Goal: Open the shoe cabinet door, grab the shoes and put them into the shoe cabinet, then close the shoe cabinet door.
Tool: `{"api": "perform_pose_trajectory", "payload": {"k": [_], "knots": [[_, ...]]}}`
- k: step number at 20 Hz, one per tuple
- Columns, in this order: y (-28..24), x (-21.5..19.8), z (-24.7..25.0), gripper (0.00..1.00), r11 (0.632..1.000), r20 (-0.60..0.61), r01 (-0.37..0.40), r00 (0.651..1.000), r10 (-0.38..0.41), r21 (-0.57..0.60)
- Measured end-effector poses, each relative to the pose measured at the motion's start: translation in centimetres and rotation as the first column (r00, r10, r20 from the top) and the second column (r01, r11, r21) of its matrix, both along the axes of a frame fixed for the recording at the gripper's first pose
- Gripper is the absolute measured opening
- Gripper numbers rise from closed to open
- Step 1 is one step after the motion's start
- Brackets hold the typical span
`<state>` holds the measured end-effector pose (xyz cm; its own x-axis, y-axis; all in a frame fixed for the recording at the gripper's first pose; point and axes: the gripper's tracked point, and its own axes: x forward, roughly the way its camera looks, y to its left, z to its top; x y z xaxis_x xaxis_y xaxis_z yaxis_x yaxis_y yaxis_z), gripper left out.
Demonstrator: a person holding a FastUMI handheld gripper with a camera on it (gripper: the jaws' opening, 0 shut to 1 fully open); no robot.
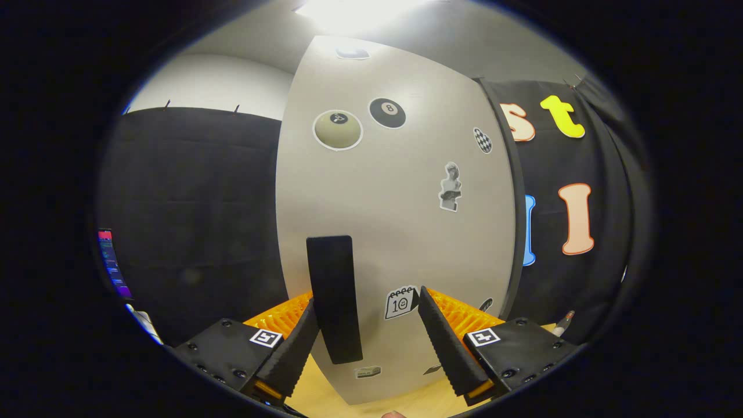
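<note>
The shoe cabinet door point(400, 203) stands right in front of me, a pale grey panel covered with stickers. Its long black handle point(335, 296) runs upright near the door's left edge. My gripper point(368, 305) is open, close up to the door. The handle lies between the two fingers, near the left fingertip point(305, 328) and apart from the right one. Neither finger presses on it. The door looks shut against the cabinet; its inside is hidden.
Black booth cloth point(197, 215) hangs to the left and right of the cabinet. A lit screen point(113, 264) shows at the far left. A light wooden floor point(406, 400) lies below the door.
</note>
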<state>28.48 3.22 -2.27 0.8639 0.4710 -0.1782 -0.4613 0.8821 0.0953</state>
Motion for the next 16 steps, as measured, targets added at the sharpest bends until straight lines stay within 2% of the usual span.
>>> {"api": "perform_pose_trajectory", "payload": {"k": [4, 8, 11, 16], "knots": [[3.2, 2.7, -0.8, 1.0, 0.999, 0.021, 0.038, 0.999, -0.038, -0.017], [4.9, 5.5, -2.4, 1.0, 0.995, -0.032, 0.092, 0.995, -0.09, 0.032], [5.1, 5.0, -2.6, 1.0, 0.987, -0.076, 0.145, 0.987, -0.14, 0.066], [5.3, 3.8, -2.2, 0.98, 0.983, -0.079, 0.163, 0.984, -0.157, 0.084]]}}
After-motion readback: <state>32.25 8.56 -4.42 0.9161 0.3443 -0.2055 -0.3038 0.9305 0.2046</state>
